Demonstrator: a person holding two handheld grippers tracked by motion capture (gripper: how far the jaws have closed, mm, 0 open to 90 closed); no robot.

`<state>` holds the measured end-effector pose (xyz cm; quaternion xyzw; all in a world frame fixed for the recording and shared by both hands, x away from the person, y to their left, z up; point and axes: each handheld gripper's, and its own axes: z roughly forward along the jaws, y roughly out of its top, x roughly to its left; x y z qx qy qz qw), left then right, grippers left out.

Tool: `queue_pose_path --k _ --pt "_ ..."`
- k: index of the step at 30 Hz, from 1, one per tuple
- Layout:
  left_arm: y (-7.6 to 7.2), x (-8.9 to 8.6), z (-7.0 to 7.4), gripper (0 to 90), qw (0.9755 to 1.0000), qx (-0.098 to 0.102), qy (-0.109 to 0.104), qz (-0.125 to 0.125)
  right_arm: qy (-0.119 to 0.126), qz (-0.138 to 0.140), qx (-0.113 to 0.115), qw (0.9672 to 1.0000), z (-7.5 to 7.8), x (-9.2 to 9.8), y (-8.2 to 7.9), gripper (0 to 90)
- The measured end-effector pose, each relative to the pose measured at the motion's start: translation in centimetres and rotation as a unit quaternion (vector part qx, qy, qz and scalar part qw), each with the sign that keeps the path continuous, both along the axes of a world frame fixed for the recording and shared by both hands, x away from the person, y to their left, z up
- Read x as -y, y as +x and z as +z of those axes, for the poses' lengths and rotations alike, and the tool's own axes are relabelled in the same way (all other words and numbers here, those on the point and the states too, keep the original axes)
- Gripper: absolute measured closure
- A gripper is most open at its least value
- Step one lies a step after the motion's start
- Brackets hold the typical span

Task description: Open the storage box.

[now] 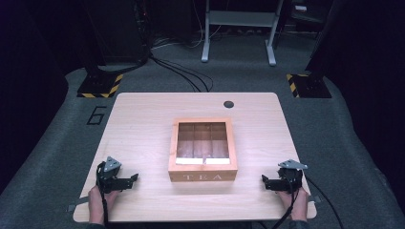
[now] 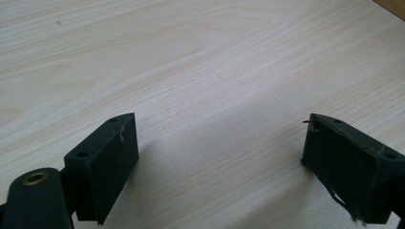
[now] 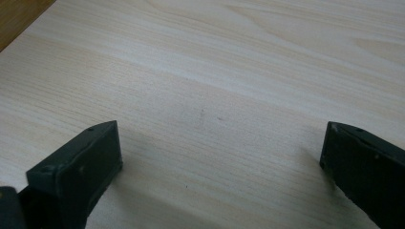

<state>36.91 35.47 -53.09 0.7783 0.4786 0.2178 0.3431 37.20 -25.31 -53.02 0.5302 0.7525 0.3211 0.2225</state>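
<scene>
Dark room, grey carpet floor [image 1: 57,157], cables [image 1: 181,71] trailing behind, pale wooden table [image 1: 143,119] in the middle. A wooden tea box [image 1: 203,177] sat at the table's centre, a bit toward the person's side, lid with a clear pane shut flat on top; dividers and some white packets showed through the pane, contents otherwise hard to read.

Left gripper [image 1: 134,178] rested near the front-left of the table, held by the left hand [image 1: 98,198], jaws pointing inward toward the box but well apart from it. In the left gripper view its jaws stood spread wide over bare wood, nothing between them. Right gripper [image 1: 264,180] mirrored it at the front-right, held by the right hand [image 1: 298,202], also well apart from the box. The right gripper view showed its jaws spread wide too, only tabletop between them.

Judged as the start: nothing touched, both tools parked either side, box closed. The likely step in hand was the approach to the box. The next move probably called for bringing one gripper in to the front edge of the lid to lift it, with the other steadying the box body so it wouldn't slide.
</scene>
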Motion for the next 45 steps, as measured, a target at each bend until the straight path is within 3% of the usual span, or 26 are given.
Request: queue_pose_path --k 11,18,22,26,32,45 --pt "0.0 -0.1 0.0 11.6 1.0000 -0.002 0.001 -0.003 -0.003 0.003 -0.004 1.0000 0.1 -0.1 0.0 0.0" --pt "-0.1 0.1 0.0 10.2 0.9999 0.009 0.010 0.001 0.010 0.015 -0.008 0.9998 0.3 -0.4 -0.5 0.4" --pt "-0.2 0.2 0.0 10.2 0.9998 0.013 0.017 -0.001 0.022 0.023 -0.005 0.9995 1.0 -1.3 -1.2 1.0" --pt "-0.1 0.0 0.1 10.2 1.0000 0.002 0.009 0.000 0.030 0.044 0.002 0.9986 2.0 -2.4 -1.8 1.2" --pt "0.0 0.0 0.0 10.2 1.0000 0.003 0.006 0.000 0.040 0.068 0.012 0.9968 3.2 -3.8 -2.3 1.2" --pt "0.0 0.0 0.0 10.2 1.0000 0.000 0.005 -0.001 0.041 0.118 0.020 0.9920 4.2 -7.2 -2.3 1.3"
